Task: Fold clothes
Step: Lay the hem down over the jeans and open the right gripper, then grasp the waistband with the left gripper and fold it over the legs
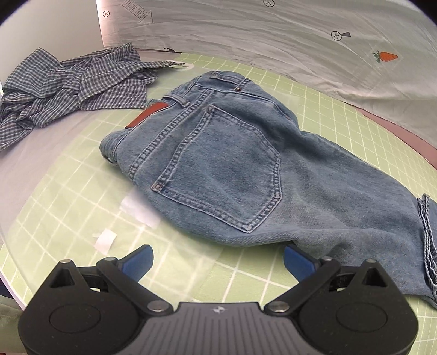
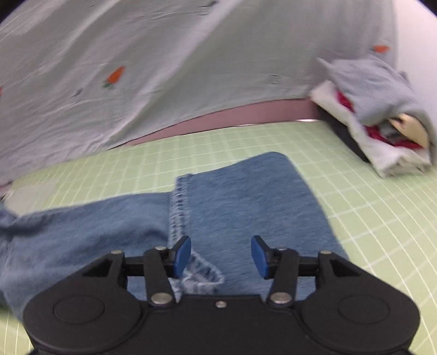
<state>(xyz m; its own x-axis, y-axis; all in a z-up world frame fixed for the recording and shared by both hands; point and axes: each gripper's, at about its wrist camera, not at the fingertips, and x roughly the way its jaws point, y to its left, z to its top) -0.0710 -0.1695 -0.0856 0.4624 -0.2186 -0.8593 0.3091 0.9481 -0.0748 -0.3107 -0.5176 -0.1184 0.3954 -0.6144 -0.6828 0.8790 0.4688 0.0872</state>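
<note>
- The jeans [image 1: 232, 163] lie flat on the green grid mat [image 1: 68, 191], just ahead of the left gripper [image 1: 218, 258]; the seat, a back pocket [image 1: 226, 169] and a reddish-brown waistband patch [image 1: 147, 114] face up, and no lettering on the patch can be read.
- Only the right wrist view shows the leg end: a hem [image 2: 177, 207] folded back over the denim, directly ahead of and under the right gripper [image 2: 221, 255].
- Only the left view shows a crumpled blue checked shirt [image 1: 68, 84], far ahead and to the left of the fingers.
- Only the right view shows a pile of folded clothes [image 2: 382, 120], grey, white and red, far ahead to the right.
- A pale sheet [image 1: 300, 41] printed with carrots hangs behind the mat; an arrow on a panel reads "LOOK HERE" [image 1: 138, 11].
- The left gripper's blue pads spread wide, empty, low over the mat beside the jeans' edge.
- The right gripper's pads stand moderately apart above the denim, gripping nothing; this view is blurred.
</note>
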